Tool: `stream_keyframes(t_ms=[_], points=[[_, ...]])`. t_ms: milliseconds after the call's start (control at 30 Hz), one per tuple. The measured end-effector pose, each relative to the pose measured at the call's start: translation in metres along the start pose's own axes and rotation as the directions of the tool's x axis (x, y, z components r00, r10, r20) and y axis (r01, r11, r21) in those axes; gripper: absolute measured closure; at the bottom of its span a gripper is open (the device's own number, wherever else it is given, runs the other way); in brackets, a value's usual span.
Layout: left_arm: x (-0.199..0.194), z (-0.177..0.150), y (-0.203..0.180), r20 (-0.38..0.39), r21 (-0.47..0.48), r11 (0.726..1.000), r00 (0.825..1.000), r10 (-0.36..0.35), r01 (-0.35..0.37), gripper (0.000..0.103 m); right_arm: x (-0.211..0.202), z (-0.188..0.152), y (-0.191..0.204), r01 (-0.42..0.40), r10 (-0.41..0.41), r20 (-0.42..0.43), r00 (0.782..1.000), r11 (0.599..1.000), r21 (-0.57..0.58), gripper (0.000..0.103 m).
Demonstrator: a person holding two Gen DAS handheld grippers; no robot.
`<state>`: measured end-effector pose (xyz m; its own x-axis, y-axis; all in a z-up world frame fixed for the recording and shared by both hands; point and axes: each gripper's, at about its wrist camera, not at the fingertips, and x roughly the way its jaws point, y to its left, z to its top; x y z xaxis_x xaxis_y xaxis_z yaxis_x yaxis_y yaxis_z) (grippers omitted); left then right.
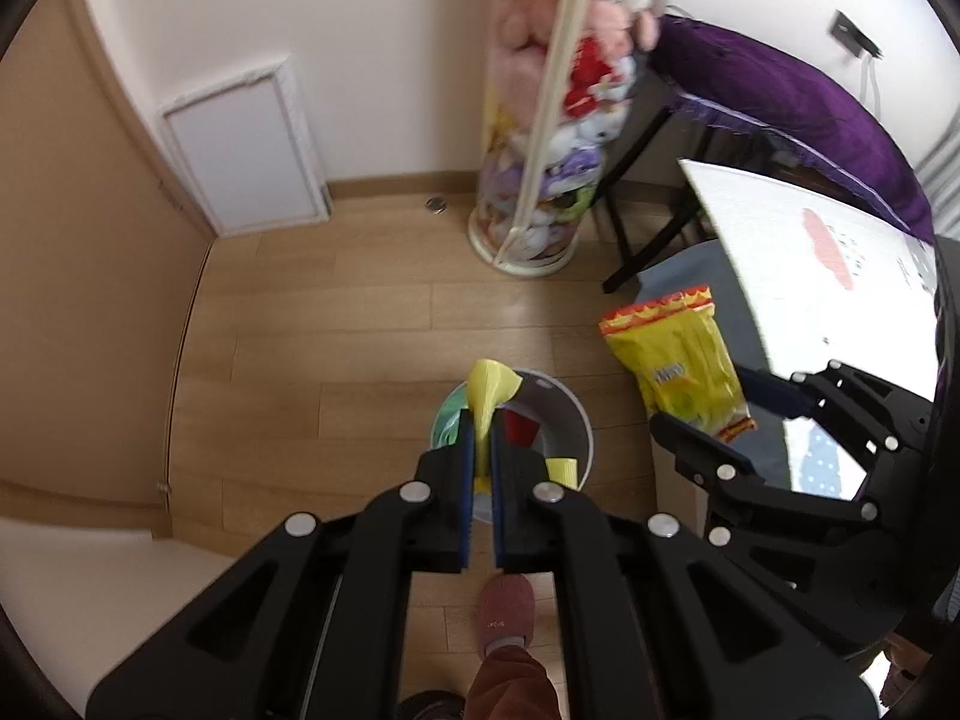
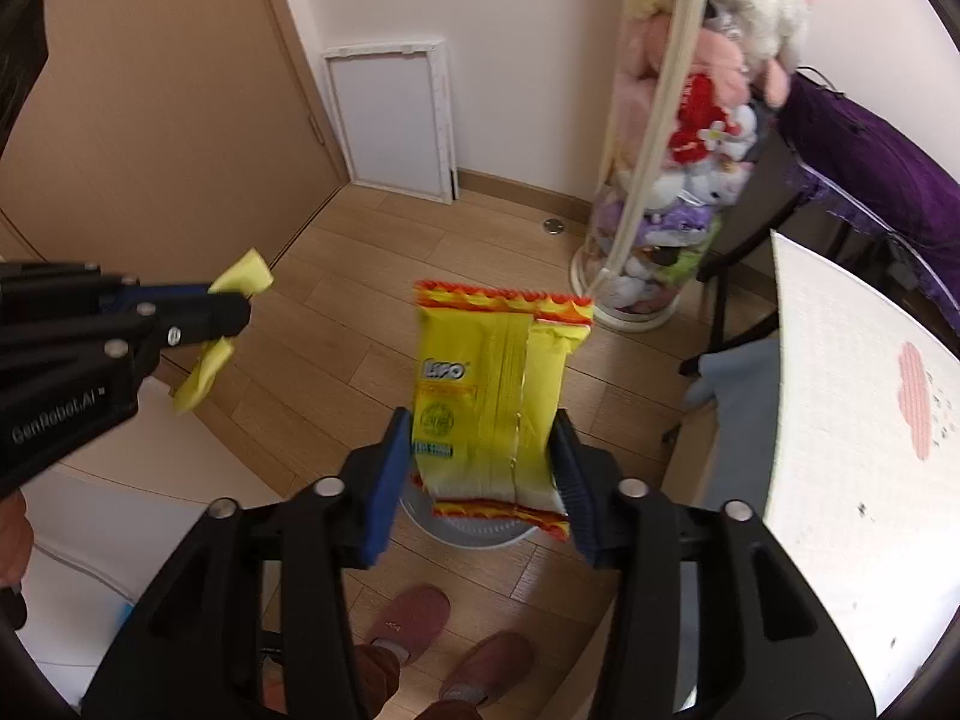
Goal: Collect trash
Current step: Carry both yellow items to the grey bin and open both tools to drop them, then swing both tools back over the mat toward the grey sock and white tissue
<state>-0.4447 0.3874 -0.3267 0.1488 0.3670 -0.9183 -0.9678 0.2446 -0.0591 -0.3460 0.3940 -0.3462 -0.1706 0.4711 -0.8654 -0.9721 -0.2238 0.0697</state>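
trash sits directly over the white bin (image 1: 576, 414): left hand-held gripper (image 1: 480, 450) pinches a yellow wrapper (image 1: 489, 396) above its mouth, while right hand-held gripper (image 2: 480, 468), jaws spread, lets the yellow snack bag (image 2: 495, 396) hang loose between them, apparently for dropping.

"Lipo" is printed on the yellow snack bag (image 2: 489, 402); "GenRobot.AI" marks the left gripper (image 2: 231, 315).

**Soft daylight, smeared edges**

The room is evenly bright, with only faint shadows on the wooden floor (image 1: 336, 324). The white table (image 2: 840, 420) glares, nearly washed out. Both fisheye views bow the walls and go dark at the corners. The yellow snack packet (image 2: 498, 402) and the plush-toy tube (image 1: 540, 120) are motion-blurred.
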Motion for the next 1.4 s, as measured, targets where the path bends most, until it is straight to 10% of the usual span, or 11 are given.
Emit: stream_keyframes(t_ms=[733,967,1400], points=[[0.021,0.007,-0.025,0.013,0.03,0.998,0.998,-0.055,0.054,0.093,-0.019,-0.014,-0.052,0.064,-0.063,-0.019,0.998,0.992,0.107,0.038],[0.037,0.015,-0.033,0.008,0.052,0.998,0.999,-0.044,0.044,0.04,-0.026,-0.022,-0.066,0.086,-0.085,-0.016,0.996,0.985,0.147,0.038],[0.022,0.017,-0.054,0.013,0.134,0.99,0.999,-0.038,0.036,0.033,-0.049,-0.041,-0.082,0.128,-0.13,-0.011,0.991,0.957,0.262,0.038]])
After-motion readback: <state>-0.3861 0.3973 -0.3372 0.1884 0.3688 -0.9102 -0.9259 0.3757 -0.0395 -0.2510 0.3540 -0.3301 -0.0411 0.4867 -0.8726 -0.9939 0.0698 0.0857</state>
